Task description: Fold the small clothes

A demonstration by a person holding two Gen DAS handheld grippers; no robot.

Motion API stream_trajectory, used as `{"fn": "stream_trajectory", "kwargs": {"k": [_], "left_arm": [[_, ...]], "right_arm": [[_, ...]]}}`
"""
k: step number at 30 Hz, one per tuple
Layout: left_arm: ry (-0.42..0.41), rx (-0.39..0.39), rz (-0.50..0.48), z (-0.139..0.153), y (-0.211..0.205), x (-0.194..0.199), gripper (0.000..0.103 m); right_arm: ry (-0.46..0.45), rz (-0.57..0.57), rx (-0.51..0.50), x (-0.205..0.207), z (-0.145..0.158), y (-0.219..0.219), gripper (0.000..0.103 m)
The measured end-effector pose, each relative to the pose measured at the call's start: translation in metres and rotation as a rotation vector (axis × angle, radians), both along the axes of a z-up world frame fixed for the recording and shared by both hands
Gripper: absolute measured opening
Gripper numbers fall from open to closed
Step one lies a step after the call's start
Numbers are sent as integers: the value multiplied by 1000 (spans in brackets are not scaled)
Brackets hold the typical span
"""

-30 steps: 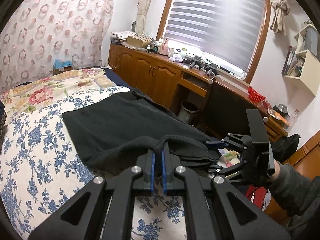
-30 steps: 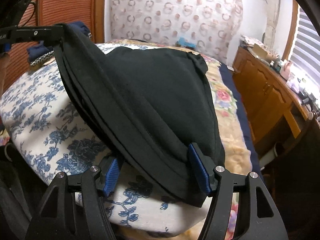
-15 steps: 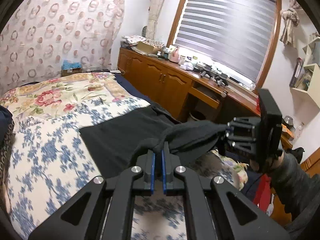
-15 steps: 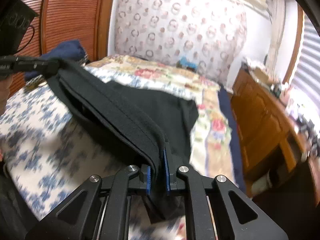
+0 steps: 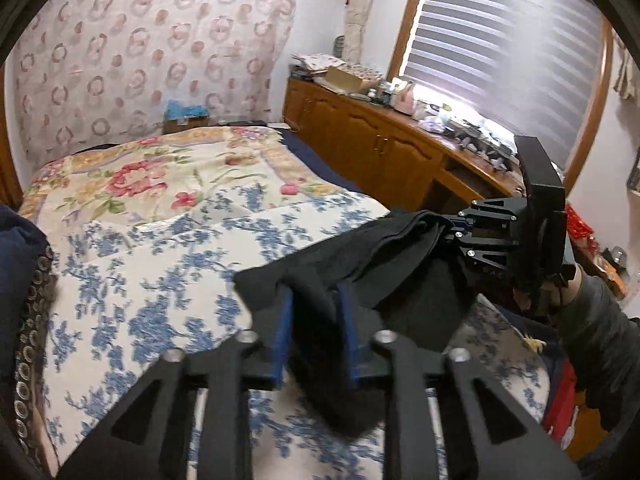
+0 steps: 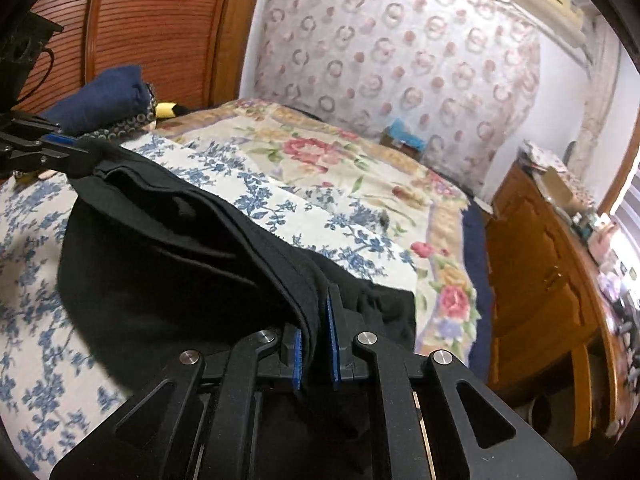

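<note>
A black garment [image 5: 392, 256] hangs folded between my two grippers above the bed with the blue floral sheet [image 5: 160, 272]. My left gripper [image 5: 316, 328] is shut on a thick bunch of the black cloth, its blue pads held apart by the fabric. My right gripper [image 6: 316, 344] is shut on the garment's [image 6: 168, 248] other end. The right gripper [image 5: 460, 232] also shows at the right of the left wrist view. The left gripper [image 6: 68, 148] shows at the far left of the right wrist view.
A flowered quilt [image 5: 160, 172] covers the far half of the bed. A dark blue pillow [image 6: 100, 96] lies by the wooden headboard [image 6: 132, 20]. Wooden cabinets [image 5: 380, 148] with clutter run under the window blind [image 5: 500, 52]. A patterned curtain [image 6: 400, 52] hangs behind.
The garment has been lifted off the bed and folded over. The right gripper closed on its edge. Both grippers moved toward the near edge, and the left jaws now stand wider around thicker cloth.
</note>
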State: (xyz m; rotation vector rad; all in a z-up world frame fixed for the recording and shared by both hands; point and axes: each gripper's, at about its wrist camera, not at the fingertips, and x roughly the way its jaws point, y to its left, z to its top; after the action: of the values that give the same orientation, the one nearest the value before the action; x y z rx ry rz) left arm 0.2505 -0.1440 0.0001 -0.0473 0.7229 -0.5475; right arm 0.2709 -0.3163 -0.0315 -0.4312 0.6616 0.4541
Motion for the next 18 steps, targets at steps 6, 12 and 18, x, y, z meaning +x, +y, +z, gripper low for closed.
{"fn": "stream_trajectory", "kwargs": {"k": [6, 12, 18], "left_arm": [[8, 20, 12, -9, 6, 13, 46], [59, 65, -4, -27, -11, 24, 46], [73, 114, -6, -36, -21, 32, 46]], "right_arm": [[31, 25, 35, 23, -4, 2, 8], [43, 14, 43, 47, 3, 5, 22], [75, -145, 75, 87, 17, -15, 36]]}}
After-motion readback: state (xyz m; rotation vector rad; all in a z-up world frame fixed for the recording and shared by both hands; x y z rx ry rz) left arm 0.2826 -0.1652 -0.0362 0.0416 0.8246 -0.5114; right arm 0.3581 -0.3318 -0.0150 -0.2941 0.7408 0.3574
